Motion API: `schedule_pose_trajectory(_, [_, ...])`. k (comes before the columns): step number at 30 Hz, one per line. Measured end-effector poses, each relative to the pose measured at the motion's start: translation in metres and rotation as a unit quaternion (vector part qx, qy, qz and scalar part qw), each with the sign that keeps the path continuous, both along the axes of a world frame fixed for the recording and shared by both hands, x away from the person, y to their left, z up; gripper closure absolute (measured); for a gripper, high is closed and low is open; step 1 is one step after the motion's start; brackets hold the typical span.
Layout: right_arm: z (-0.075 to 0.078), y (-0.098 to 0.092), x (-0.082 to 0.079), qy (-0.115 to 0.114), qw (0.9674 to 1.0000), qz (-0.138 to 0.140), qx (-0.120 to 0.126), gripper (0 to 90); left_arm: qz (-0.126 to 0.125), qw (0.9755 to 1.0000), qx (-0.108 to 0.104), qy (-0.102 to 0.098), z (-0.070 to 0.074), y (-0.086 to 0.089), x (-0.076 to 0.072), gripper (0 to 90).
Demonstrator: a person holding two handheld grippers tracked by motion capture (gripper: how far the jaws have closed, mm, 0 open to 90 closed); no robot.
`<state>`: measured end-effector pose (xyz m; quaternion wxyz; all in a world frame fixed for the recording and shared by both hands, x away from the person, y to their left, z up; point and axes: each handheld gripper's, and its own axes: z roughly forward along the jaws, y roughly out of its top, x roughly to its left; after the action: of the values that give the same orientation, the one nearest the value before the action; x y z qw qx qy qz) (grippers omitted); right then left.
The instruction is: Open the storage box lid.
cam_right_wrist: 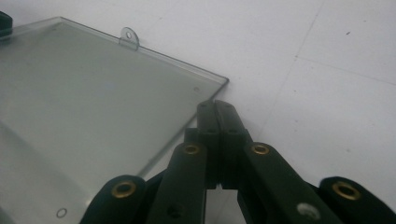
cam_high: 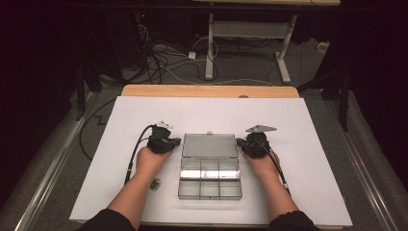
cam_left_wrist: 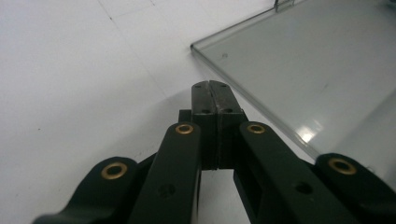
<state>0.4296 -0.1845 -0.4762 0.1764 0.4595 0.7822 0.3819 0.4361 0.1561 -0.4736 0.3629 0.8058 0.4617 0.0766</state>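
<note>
The opened lid (cam_high: 210, 145) of the clear compartment box lies flat between the left gripper (cam_high: 176, 142) and right gripper (cam_high: 239, 141), both with jaws pressed together, empty, just beside its side edges.

My box (cam_high: 210, 168) is clear glossy plastic, its lid (cam_left_wrist: 299, 70) smooth and faintly smudged. My left claw (cam_left_wrist: 209, 89) is matt black plastic with brass rivets. The bench (cam_high: 144, 110) wears matt white paper, with wood at its far edge.

The setting was a laboratory or test workspace. A white sheet (cam_high: 144, 115) covered a wooden table (cam_high: 210, 91) as a plain work surface. Behind it, loose cables (cam_high: 163, 60) lay across a grey floor beside an adjustable desk frame (cam_high: 250, 33), with dark surroundings.
</note>
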Motion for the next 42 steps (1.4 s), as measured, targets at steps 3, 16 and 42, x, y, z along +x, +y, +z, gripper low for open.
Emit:
schedule_pose_trajectory(3, [0.002,-0.005,-0.005,-0.006,1.0000,0.001,0.002,90.0,0.000,1.0000,-0.005,-0.008,0.003,0.005,-0.005,87.1])
schedule_pose_trajectory(16, [0.016,-0.022,-0.057,-0.050,0.9981,0.032,0.019,83.1,-0.024,0.9977,-0.026,-0.057,0.013,0.028,-0.056,86.7])
schedule_pose_trajectory(42, [0.007,-0.044,-0.101,-0.062,0.9974,0.029,0.024,17.6,-0.034,0.9956,-0.018,-0.086,0.005,0.059,-0.121,22.1])
